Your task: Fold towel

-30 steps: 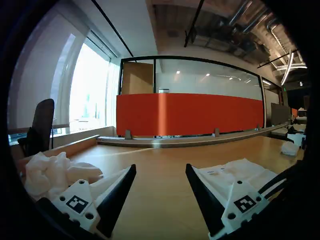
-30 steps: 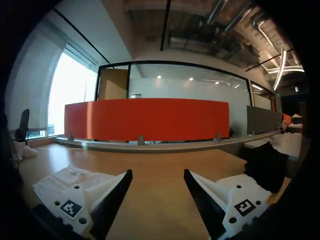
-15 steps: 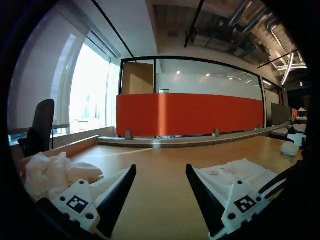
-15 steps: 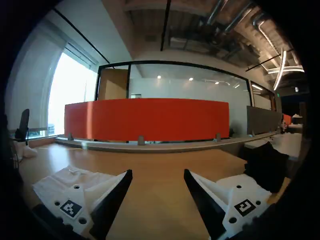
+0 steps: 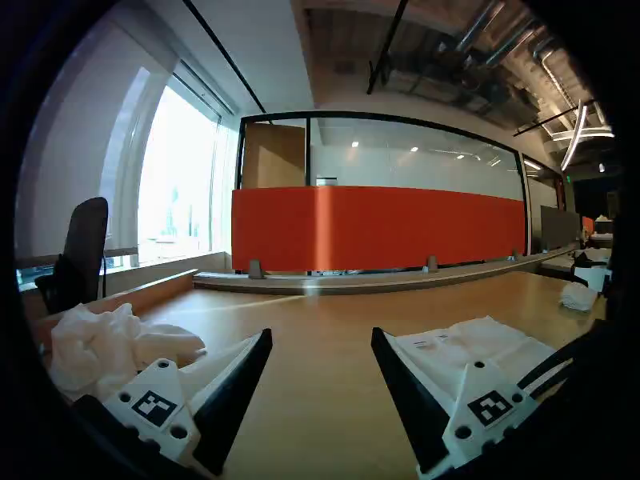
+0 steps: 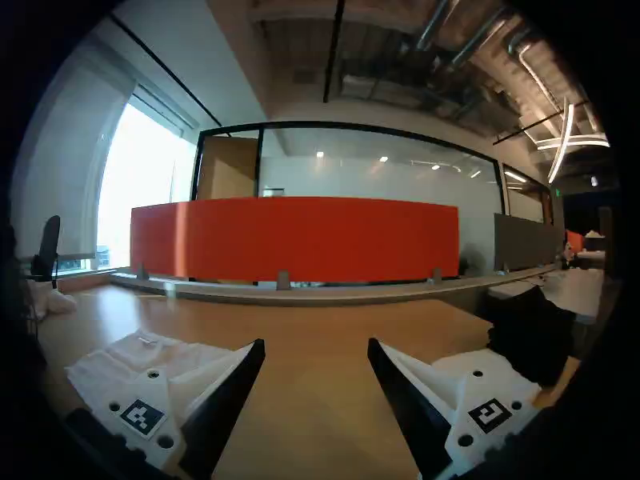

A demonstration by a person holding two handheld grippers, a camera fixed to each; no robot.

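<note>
A flat white towel lies on the wooden table, behind the right finger in the left gripper view. The same flat towel shows behind the left finger in the right gripper view. A crumpled pile of white towels sits at the table's left end. My left gripper is open and low over the table, nothing between its fingers. My right gripper is open too, over bare wood to the right of the flat towel.
An orange divider runs along the table's far edge. A black chair stands at the left by the window. A black cloth heap lies at the right, and a small white crumpled item at the far right.
</note>
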